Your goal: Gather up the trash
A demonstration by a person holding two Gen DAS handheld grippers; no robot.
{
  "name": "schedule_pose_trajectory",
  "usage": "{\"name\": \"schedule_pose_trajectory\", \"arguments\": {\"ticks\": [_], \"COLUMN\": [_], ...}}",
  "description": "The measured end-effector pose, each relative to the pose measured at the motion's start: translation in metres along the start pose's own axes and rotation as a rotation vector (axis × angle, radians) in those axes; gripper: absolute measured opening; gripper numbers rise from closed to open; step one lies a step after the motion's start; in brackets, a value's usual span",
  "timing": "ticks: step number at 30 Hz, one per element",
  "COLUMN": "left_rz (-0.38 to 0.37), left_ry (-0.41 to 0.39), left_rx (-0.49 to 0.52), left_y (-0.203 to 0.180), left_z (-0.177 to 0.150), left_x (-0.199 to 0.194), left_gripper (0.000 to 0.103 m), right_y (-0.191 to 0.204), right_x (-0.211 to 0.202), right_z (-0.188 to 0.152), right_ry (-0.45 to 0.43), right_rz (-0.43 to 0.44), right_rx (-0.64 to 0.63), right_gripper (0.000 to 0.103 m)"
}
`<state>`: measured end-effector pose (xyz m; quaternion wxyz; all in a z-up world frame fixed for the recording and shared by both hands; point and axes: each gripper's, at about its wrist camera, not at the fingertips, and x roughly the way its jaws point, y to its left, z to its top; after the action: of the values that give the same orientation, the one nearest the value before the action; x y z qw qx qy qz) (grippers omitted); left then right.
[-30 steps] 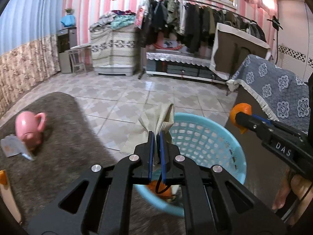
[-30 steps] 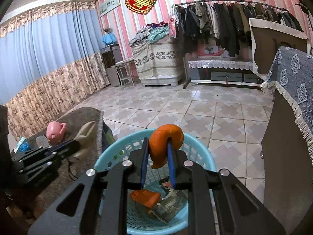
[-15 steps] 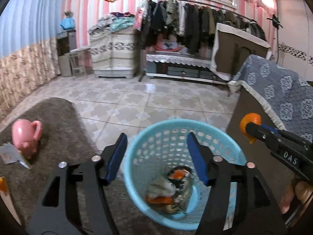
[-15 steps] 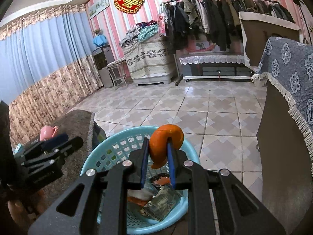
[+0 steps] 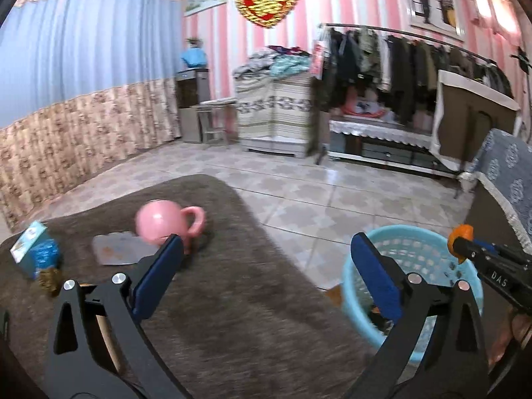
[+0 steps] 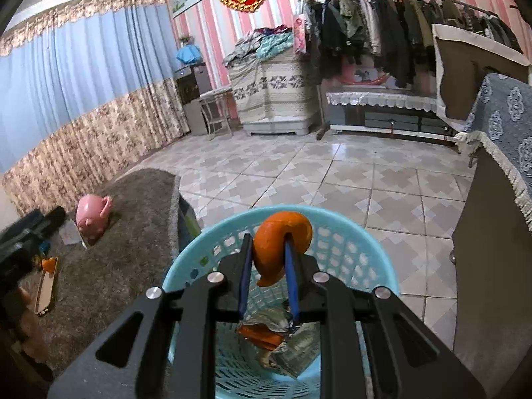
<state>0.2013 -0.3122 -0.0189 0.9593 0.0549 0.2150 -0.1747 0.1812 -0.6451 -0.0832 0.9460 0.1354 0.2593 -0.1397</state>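
Orange peel (image 6: 281,244) sits pinched in the right gripper (image 6: 266,256) above the blue basket (image 6: 372,252), whose jaws are easing apart; wrappers (image 6: 276,329) lie inside. Left gripper (image 5: 266,266), jaws spreading with nothing between them, hangs over the brown tabletop (image 5: 232,316) near a pink cup (image 5: 163,222).

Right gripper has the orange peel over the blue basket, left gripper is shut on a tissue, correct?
Not quite. The left gripper holds nothing: the left wrist view shows its jaws wide and opening. The right gripper does hold the orange peel over the blue basket.
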Motion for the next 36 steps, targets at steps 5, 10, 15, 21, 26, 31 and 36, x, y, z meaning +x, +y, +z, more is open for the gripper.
{"name": "schedule_pose_trajectory", "arguments": {"ticks": [5,10,15,21,26,31,36], "left_rz": [0.033,0.063,0.078,0.098,0.132,0.159,0.206], "left_ry": [0.001,-0.004,-0.011,-0.017,-0.027,-0.033,-0.035], "left_rx": [-0.061,-0.08,-0.08,-0.087,-0.098,-0.114,-0.138], "left_y": [0.03,0.044,0.05,0.058,0.073,0.096,0.126], "left_z": [0.003,0.003,-0.001,-0.007,-0.01,-0.012,-0.016], "left_x": [-0.008,-0.014,-0.02,-0.026,-0.037,-0.048,-0.058], "left_gripper": [0.097,0.097,0.097,0.097,0.097,0.097,0.097], "right_y": [0.008,0.013,0.015,0.019,0.026,0.044,0.068], "right_x": [0.012,0.007,0.002,-0.003,-0.009,-0.013,-0.014], "right_z": [-0.003,0.001,0.003,0.007,0.011,0.012,0.011], "right_ry": [0.059,0.051,0.049,0.02,-0.01,-0.035,-0.049], "right_rz": [0.023,0.009,0.01,-0.002,0.002,0.011,0.023], "right_rx": [-0.002,-0.035,-0.053,-0.067,-0.082,-0.113,-0.159], "right_gripper": [0.034,0.063,0.082,0.089,0.092,0.096,0.097]}}
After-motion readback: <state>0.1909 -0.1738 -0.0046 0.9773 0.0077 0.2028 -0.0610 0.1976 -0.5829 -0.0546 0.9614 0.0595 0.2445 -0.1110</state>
